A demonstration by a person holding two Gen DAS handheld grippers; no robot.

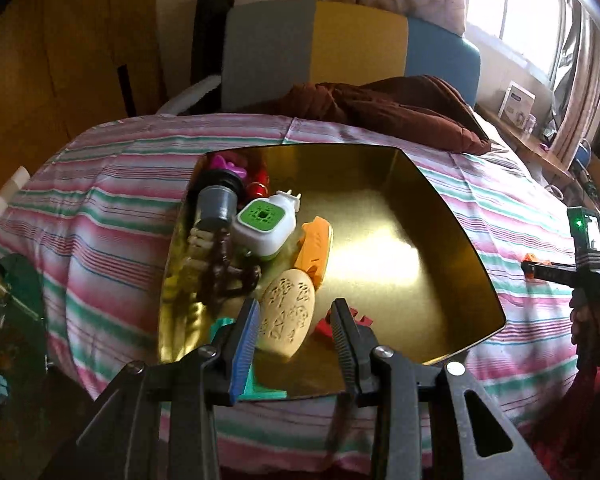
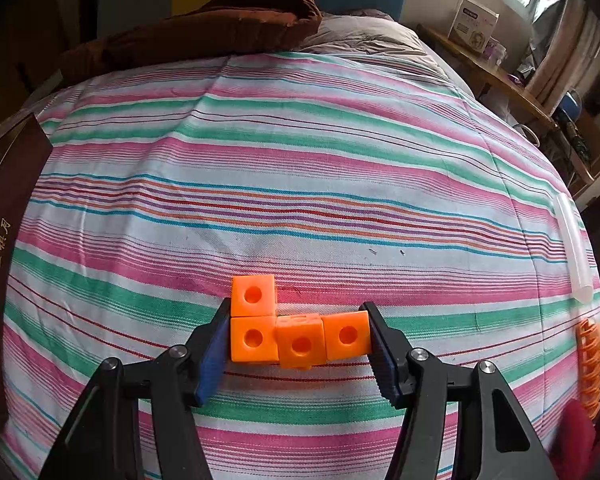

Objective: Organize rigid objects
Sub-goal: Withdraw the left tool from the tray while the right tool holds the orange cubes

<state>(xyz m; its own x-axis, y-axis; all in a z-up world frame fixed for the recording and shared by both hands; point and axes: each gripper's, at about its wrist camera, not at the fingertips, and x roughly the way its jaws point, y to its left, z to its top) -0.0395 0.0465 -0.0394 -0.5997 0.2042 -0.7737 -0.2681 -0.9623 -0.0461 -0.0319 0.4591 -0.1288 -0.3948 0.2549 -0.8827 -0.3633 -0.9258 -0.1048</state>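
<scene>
Orange cube piece sits clamped in right claw; left claw seemingly empty, parted above gold tray.

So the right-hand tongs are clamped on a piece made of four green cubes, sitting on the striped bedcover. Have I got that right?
Not quite: the cubes are orange, not green. The right wrist view shows the right gripper clamped on the orange cube piece, four joined cubes in an L shape, over the striped bedcover. The rest stands.
</scene>
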